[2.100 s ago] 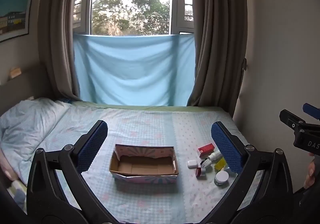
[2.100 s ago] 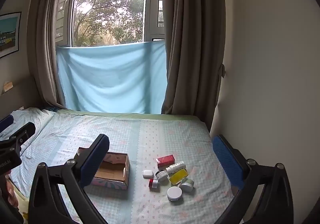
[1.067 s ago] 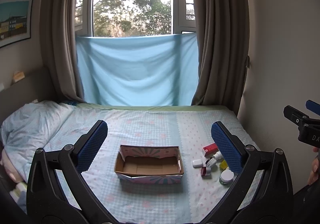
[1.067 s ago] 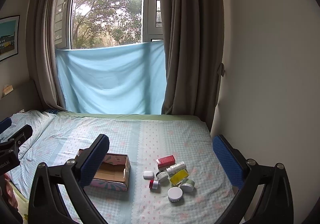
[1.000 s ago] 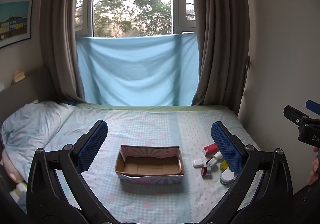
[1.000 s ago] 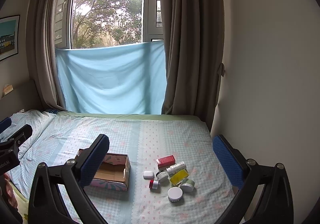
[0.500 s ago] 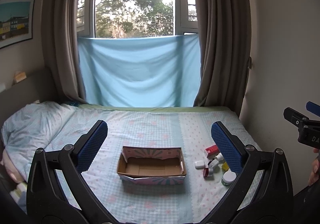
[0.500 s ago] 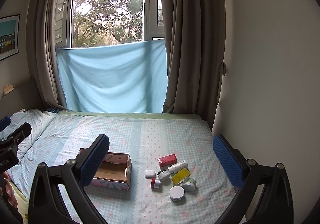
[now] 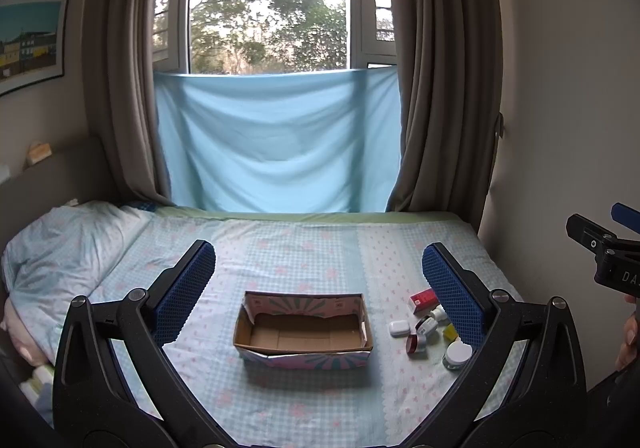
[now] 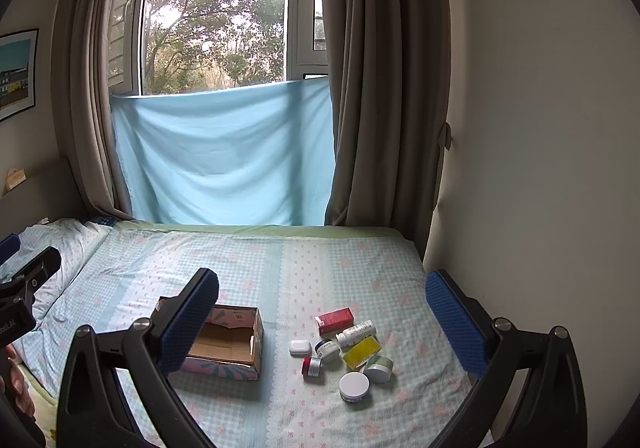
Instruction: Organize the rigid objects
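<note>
window [image 9: 272,4] | brown curtains [image 9: 444,68] | blue cloth [image 9: 276,140] | framed picture [image 9: 30,40] | pillow [image 9: 68,244]

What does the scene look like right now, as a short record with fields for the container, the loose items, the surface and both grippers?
container: open cardboard box with pink patterned sides, empty, upright on the bed
loose items: red carton, white bottle, yellow packet, white case, several small jars including a white-lidded jar, clustered right of the box
surface: blue checked bedsheet
left gripper: open, holding nothing, above the bed
right gripper: open, holding nothing, above the bed
</note>
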Demonstrator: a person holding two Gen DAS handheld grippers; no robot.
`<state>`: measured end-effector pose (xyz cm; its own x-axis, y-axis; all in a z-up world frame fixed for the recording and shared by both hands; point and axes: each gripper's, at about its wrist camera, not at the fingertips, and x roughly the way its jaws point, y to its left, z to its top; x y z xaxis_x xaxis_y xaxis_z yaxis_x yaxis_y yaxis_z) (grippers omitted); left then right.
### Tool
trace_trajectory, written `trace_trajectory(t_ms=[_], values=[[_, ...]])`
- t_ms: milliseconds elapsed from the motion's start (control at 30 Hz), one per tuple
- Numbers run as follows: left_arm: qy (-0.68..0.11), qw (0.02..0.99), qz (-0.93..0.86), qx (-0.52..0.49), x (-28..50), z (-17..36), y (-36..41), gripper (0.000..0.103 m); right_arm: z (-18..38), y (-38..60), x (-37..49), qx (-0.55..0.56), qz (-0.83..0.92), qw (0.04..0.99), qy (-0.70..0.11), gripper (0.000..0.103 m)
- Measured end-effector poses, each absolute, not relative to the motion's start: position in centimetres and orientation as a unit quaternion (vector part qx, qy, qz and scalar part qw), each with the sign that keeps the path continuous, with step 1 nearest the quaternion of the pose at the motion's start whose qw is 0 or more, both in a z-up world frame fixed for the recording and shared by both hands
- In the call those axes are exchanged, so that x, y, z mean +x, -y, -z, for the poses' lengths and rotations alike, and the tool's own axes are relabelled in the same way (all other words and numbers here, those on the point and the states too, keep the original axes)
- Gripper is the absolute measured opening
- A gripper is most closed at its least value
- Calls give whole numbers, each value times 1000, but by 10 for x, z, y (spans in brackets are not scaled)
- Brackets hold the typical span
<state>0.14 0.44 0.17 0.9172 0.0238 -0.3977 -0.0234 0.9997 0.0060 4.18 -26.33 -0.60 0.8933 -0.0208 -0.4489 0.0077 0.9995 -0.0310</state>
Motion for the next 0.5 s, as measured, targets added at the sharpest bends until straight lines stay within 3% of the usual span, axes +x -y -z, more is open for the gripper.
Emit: trace_trajectory(t_ms=[500], values=[[-202, 979, -12, 0, 0, -1, -8, 103, 8, 264, 43, -14, 6, 973, -231, 103]])
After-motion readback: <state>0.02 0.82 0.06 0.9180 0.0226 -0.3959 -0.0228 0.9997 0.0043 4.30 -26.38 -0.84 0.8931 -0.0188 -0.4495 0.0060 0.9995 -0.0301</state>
